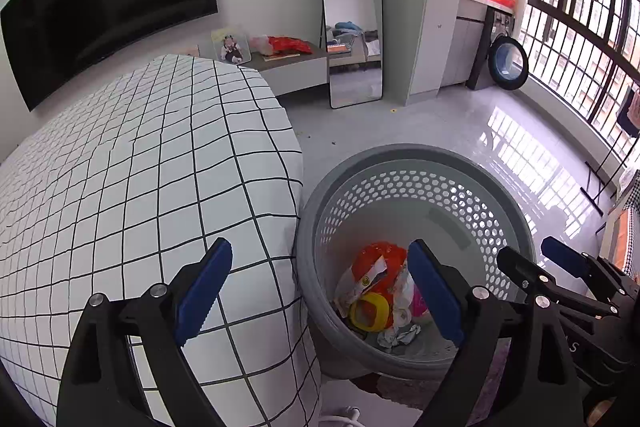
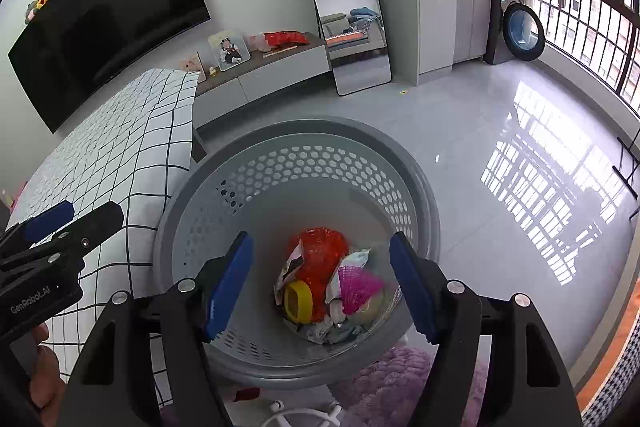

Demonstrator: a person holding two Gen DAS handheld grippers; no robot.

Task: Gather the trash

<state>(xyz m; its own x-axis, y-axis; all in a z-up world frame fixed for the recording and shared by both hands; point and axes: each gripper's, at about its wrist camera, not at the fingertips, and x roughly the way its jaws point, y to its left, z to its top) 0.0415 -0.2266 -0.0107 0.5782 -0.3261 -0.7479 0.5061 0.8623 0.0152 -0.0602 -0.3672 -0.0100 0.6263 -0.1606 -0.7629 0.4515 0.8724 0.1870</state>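
Note:
A round grey perforated basket (image 1: 420,155) stands on the floor beside the bed; it also shows in the right wrist view (image 2: 304,129). Trash lies at its bottom: a red plastic bag (image 2: 322,247), a yellow ring-shaped piece (image 2: 298,301), a pink fan-shaped wrapper (image 2: 360,287) and crumpled paper (image 1: 400,337). My left gripper (image 1: 320,291) is open and empty, over the bed edge and basket rim. My right gripper (image 2: 320,279) is open and empty, above the basket's inside. Each gripper appears in the other's view, the right one (image 1: 560,263) and the left one (image 2: 68,215).
A bed with a white grid-pattern cover (image 1: 140,167) lies left of the basket. A TV (image 2: 108,11), a low cabinet with a photo and a red bag (image 2: 280,39), a standing mirror (image 2: 356,27) and a washing machine (image 2: 520,31) stand behind. A purple rug (image 2: 392,379) lies below.

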